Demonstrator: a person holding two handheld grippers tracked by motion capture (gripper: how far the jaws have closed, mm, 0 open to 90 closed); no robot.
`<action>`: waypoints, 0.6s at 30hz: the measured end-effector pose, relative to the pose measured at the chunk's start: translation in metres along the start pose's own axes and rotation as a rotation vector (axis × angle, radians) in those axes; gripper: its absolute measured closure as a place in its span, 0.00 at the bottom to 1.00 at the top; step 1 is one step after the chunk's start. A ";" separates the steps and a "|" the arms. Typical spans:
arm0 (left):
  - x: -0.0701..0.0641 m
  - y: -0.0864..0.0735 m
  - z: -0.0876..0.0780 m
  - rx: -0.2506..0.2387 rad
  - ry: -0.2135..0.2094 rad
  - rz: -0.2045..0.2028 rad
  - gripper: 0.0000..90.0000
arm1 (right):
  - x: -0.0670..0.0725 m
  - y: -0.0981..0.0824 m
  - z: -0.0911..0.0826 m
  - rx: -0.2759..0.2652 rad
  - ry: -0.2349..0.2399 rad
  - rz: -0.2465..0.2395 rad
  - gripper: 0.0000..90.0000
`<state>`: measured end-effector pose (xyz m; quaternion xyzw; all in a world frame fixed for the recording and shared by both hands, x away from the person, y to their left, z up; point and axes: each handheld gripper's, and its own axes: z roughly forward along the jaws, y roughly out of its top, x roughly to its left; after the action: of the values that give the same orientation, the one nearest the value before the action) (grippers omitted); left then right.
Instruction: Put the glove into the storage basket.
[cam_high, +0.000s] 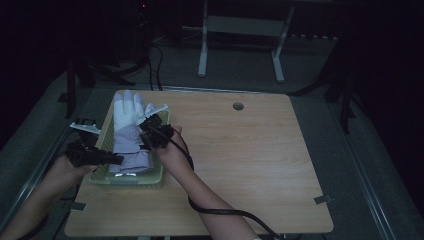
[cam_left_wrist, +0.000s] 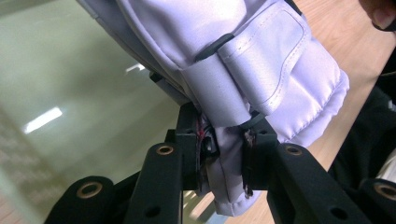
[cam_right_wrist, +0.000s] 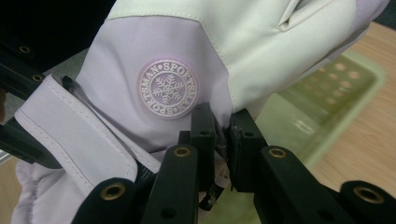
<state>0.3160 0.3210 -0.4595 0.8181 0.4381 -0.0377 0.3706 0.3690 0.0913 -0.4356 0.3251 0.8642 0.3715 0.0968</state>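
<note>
At the lower left of the high view, the left claw (cam_high: 112, 159) pinches the cuff end of a pale lilac ski glove (cam_high: 127, 122). Just above it, the right claw (cam_high: 148, 131) is clamped on the glove's side edge near a snowflake badge (cam_right_wrist: 168, 88). The glove hangs over a green basket (cam_high: 102, 177) at the wooden counter's (cam_high: 250, 160) left edge.

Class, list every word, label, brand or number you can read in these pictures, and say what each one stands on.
"SPORTSMAN • SPORTSMAN": raised letters running round a snowflake on the round badge on the pale lilac glove, seen in the right gripper view.
High view: no readable text; the badge on the glove is too small to read there.
Left gripper view: no lettering on the glove's cuff strap.
</note>
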 end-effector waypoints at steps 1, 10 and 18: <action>0.002 -0.001 0.000 0.005 0.003 0.002 0.81 | 0.002 0.000 0.004 0.003 0.001 -0.004 0.91; 0.027 -0.017 0.028 0.086 -0.007 -0.056 0.81 | 0.003 -0.014 0.044 0.094 -0.009 0.008 0.92; 0.027 -0.017 0.041 0.140 0.065 -0.108 0.79 | 0.002 -0.023 0.068 0.164 -0.020 0.013 0.92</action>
<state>0.3305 0.3190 -0.5097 0.8180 0.4896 -0.0615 0.2957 0.3836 0.1200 -0.4996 0.3414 0.8885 0.2971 0.0759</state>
